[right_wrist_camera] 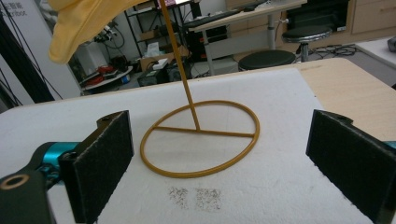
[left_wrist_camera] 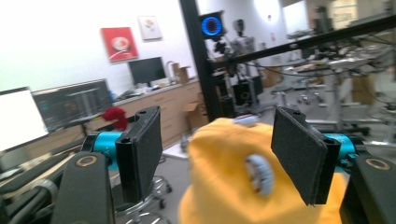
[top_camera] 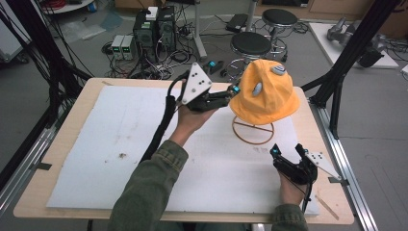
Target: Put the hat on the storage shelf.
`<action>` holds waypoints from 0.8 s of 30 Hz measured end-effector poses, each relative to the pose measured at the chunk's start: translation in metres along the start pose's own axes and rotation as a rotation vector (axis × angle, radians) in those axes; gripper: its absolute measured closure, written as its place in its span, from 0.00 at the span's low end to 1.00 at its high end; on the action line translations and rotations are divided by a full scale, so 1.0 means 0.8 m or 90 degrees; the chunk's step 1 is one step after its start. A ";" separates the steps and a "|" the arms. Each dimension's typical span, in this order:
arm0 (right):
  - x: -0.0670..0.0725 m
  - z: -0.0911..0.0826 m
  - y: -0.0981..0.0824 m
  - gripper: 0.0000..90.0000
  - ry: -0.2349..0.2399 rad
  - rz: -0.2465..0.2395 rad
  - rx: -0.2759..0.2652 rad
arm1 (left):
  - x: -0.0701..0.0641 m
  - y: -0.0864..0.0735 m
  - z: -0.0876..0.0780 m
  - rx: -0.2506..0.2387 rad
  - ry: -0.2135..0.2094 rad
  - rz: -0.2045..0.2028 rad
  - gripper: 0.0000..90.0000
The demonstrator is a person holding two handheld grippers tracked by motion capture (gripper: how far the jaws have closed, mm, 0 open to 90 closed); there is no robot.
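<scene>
A yellow-orange bucket hat point(top_camera: 267, 94) with grey patches sits on top of a thin gold wire stand point(top_camera: 253, 130), whose ring base rests on the white sheet. My left gripper point(top_camera: 233, 92) is held up at the hat's left brim and stands open. In the left gripper view the hat point(left_wrist_camera: 224, 186) lies just beyond the two pads point(left_wrist_camera: 145, 149), and nothing is clamped between them. My right gripper point(top_camera: 287, 150) stands open low over the sheet, in front of the stand and to its right. In the right gripper view the stand's ring point(right_wrist_camera: 201, 140) and the hat's brim point(right_wrist_camera: 84, 23) lie ahead of the open gripper point(right_wrist_camera: 224, 172).
A white foam sheet point(top_camera: 125, 144) covers most of the wooden table point(top_camera: 317, 125). Black frame posts point(top_camera: 346, 53) rise at the table's right and left sides. Two stools point(top_camera: 251, 44) and computer boxes point(top_camera: 154, 29) with cables stand on the floor behind.
</scene>
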State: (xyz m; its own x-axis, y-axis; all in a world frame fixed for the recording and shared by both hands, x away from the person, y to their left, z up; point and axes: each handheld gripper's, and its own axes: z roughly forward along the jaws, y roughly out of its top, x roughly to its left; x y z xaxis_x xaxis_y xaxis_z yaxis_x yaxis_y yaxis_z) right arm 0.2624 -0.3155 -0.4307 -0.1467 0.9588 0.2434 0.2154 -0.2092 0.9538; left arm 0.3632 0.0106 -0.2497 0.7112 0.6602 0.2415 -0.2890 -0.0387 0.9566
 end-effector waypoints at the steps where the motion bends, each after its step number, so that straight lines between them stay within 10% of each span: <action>1: 0.000 0.000 0.000 0.07 -0.001 -0.004 0.002 | 0.000 0.000 0.000 0.000 0.000 0.000 0.38; 24: 0.000 -0.001 -0.001 0.10 -0.003 -0.008 0.008 | 0.089 -0.027 -0.119 0.008 0.217 0.003 0.37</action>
State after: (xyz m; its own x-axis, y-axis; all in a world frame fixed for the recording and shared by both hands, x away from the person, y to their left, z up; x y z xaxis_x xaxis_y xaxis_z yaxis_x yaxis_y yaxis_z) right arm 0.2614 -0.3152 -0.4309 -0.1451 0.9621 0.2309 0.2257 -0.1950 0.9545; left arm 0.3590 0.1299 -0.2684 0.4544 0.8724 0.1801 -0.2828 -0.0505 0.9579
